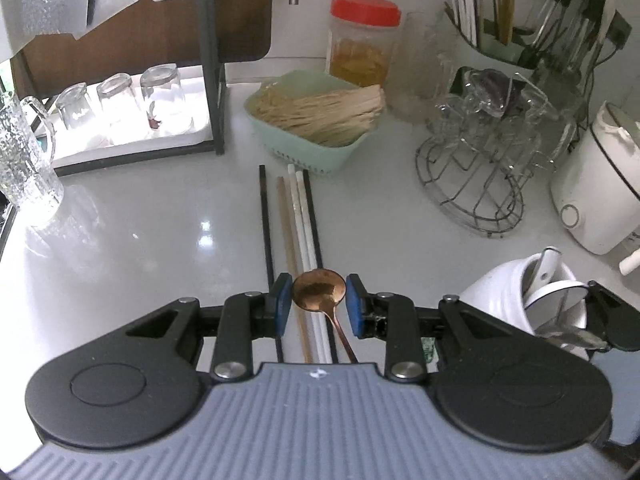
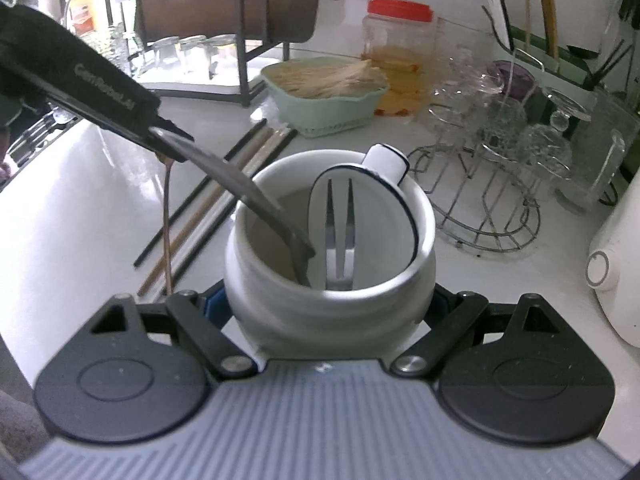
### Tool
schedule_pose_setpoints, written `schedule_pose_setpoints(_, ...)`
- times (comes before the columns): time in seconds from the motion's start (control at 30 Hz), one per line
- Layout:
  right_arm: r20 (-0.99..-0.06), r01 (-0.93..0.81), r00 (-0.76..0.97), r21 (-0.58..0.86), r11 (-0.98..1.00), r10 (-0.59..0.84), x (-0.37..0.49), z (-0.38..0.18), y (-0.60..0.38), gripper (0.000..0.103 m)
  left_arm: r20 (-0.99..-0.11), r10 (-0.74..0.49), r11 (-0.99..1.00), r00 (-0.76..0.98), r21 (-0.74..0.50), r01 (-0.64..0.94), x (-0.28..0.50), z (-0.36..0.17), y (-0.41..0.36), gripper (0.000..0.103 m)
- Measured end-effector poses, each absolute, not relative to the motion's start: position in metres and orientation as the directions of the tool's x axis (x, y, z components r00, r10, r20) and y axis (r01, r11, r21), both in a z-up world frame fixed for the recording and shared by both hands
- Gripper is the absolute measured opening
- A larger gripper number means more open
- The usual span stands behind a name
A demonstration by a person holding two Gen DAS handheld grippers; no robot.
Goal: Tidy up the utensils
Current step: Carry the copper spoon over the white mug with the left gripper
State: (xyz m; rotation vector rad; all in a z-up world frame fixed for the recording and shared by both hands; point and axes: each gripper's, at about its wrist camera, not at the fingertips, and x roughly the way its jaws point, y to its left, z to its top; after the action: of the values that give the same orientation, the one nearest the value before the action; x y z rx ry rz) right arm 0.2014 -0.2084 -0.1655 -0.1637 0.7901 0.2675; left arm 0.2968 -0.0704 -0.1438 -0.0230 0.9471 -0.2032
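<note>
On the glossy white tabletop [image 1: 120,240], your left gripper [image 1: 318,304] clamped the copper spoon [image 1: 319,291]; your right gripper [image 2: 330,312] gripped the white ceramic holder [image 2: 328,312]. Lower handle-first, slowly.

Soft daylight enters from the upper left, bright enough to wash out the glasses [image 1: 120,108] on the rack. The glossy white desk [image 1: 160,232] carries pale glare patches and faint shadows. Fisheye bending curves the edges, and both views are slightly soft.

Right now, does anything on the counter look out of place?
Yes. Five loose chopsticks lie flat on the counter before the green basket, not in the white jar. They do not match: two black, two white, one wooden.
</note>
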Motion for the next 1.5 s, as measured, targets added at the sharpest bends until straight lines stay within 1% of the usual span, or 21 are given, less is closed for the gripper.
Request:
schedule_pose_setpoints(0.33,-0.715,-0.290,0.677,-0.040,0.956,0.175,0.201,-0.166,-0.208,0.092,-0.774,-0.218,0.970,0.594,-0.103,0.221,0.287,-0.111,-0.078,0.033)
schedule_pose_setpoints(0.7,-0.709,-0.283,0.683,-0.036,0.958,0.175,0.200,-0.166,-0.209,0.092,-0.772,-0.233,0.960,0.592,-0.084,0.268,0.286,-0.096,-0.089,0.033)
schedule_pose_setpoints(1.0,-0.703,-0.281,0.690,-0.038,0.959,0.174,0.200,-0.167,-0.208,0.092,-0.756,-0.271,0.943,0.596,-0.085,0.321,0.283,-0.056,-0.095,0.033)
schedule_pose_setpoints(1.13,-0.700,-0.278,0.693,-0.038,0.960,0.173,0.199,-0.167,-0.208,0.092,-0.752,-0.280,0.931,0.596,-0.062,0.359,0.281,-0.039,-0.100,0.033)
schedule_pose_setpoints(1.4,-0.696,-0.278,0.696,-0.038,0.960,0.174,0.199,-0.167,-0.208,0.092,-0.716,-0.324,0.919,0.619,-0.083,0.386,0.275,-0.003,-0.104,0.033)
schedule_pose_setpoints(1.5,-0.697,-0.280,0.695,-0.039,0.959,0.174,0.199,-0.166,-0.207,0.092,-0.699,-0.333,0.914,0.633,-0.073,0.400,0.272,0.007,-0.108,0.033)
